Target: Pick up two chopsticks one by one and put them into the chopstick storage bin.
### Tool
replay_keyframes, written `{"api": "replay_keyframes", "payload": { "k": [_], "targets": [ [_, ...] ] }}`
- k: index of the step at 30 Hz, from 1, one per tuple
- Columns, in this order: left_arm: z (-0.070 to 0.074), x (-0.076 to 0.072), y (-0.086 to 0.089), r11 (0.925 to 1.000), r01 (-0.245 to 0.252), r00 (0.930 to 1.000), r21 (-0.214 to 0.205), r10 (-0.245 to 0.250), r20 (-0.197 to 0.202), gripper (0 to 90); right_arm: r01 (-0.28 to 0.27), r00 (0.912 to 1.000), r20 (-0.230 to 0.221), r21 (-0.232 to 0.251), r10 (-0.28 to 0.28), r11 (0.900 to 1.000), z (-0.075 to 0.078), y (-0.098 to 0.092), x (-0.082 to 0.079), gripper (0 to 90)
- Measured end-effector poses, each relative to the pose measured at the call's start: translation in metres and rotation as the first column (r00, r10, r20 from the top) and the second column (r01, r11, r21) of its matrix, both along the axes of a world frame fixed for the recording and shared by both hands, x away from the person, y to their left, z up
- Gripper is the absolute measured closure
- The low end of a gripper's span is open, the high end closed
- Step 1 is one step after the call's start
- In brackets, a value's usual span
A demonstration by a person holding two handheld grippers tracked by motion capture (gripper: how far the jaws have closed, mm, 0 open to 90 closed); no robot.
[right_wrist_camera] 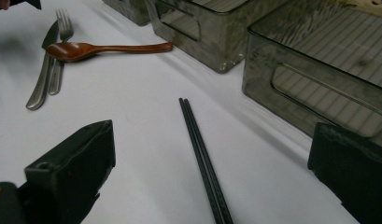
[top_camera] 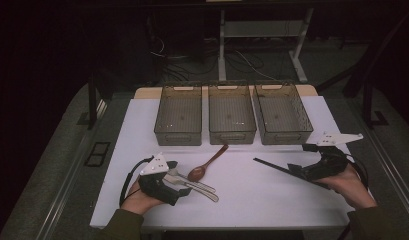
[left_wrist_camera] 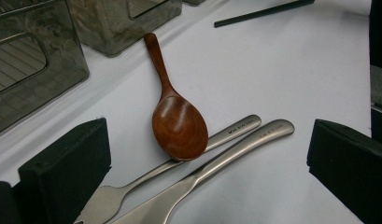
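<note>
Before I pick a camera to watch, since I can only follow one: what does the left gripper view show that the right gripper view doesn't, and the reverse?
Left gripper view alone: the engraved handle ends of the fork and knife up close, lying between its open jaws, with the spoon bowl resting on the fork handle.
Right gripper view alone: the fork's tines and the chopsticks running between its open jaws.
Both: spoon, fork, knife, chopsticks, smoky bins, white table.

A dim room: grey carpeted floor (top_camera: 52, 165), tangled black cables (top_camera: 192, 62), and a white metal desk frame (top_camera: 262, 30) behind.
</note>
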State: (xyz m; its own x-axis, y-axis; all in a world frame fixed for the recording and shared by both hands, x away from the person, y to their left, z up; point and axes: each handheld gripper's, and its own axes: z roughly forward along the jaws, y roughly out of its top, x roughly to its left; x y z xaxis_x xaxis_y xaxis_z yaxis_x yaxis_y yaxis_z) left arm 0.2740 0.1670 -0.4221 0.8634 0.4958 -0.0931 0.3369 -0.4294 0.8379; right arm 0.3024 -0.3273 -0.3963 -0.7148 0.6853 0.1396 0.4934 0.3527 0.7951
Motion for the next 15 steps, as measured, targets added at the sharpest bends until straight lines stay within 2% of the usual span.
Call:
{"api": "replay_keyframes", "payload": {
  "k": [2, 15],
  "targets": [
    [-0.001, 0.0, 0.0, 1.0, 0.003, 1.0, 0.0, -0.003, 0.0, 0.0, 0.004, 1.0, -0.001, -0.004, -0.004, 1.0, -0.001, -0.004, 0.0, 5.2],
    [-0.001, 0.0, -0.001, 1.0, 0.005, 1.0, 0.0, -0.005, -0.001, 0.0, 0.041, 0.999, -0.017, -0.016, -0.041, 0.999, -0.005, -0.022, 0.001, 7.6]
  ]
}}
